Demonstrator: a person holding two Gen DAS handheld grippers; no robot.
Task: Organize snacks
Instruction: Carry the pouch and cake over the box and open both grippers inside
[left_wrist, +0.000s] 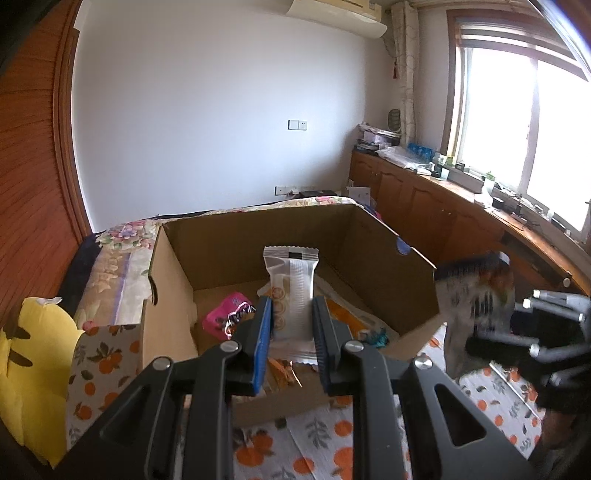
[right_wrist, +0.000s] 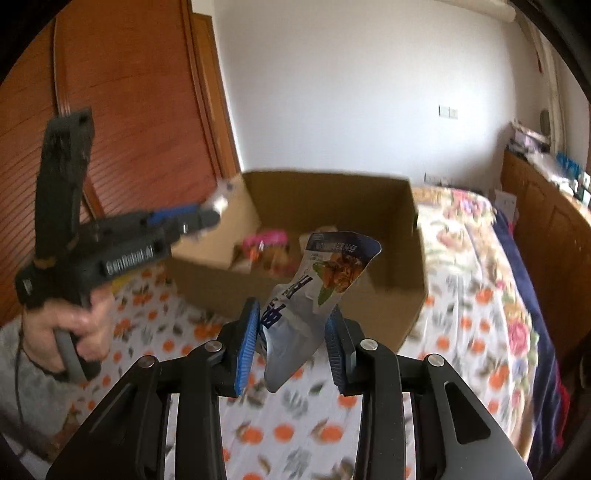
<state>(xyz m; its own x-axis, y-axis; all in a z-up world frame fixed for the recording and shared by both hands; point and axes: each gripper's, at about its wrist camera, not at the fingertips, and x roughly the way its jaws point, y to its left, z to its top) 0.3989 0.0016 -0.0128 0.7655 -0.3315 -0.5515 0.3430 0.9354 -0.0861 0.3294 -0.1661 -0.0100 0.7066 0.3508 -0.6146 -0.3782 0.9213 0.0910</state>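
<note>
My left gripper (left_wrist: 291, 319) is shut on a white snack bar packet (left_wrist: 291, 288) and holds it upright over the open cardboard box (left_wrist: 388, 273). The box holds a pink packet (left_wrist: 225, 319) and other snacks. My right gripper (right_wrist: 291, 332) is shut on a grey-white snack pouch (right_wrist: 317, 291) with a food picture, held above the bed in front of the box (right_wrist: 391, 258). The right gripper with its pouch shows blurred at the right of the left wrist view (left_wrist: 476, 299). The left gripper shows at the left of the right wrist view (right_wrist: 207, 218), by the box's left wall.
The box stands on an orange-print cloth (left_wrist: 325, 443) over a floral bedspread (right_wrist: 480, 280). A yellow cushion (left_wrist: 33, 369) lies at the left. Wooden cabinets (left_wrist: 424, 206) run under the window at the right; a wooden wardrobe (right_wrist: 129, 110) stands at the left.
</note>
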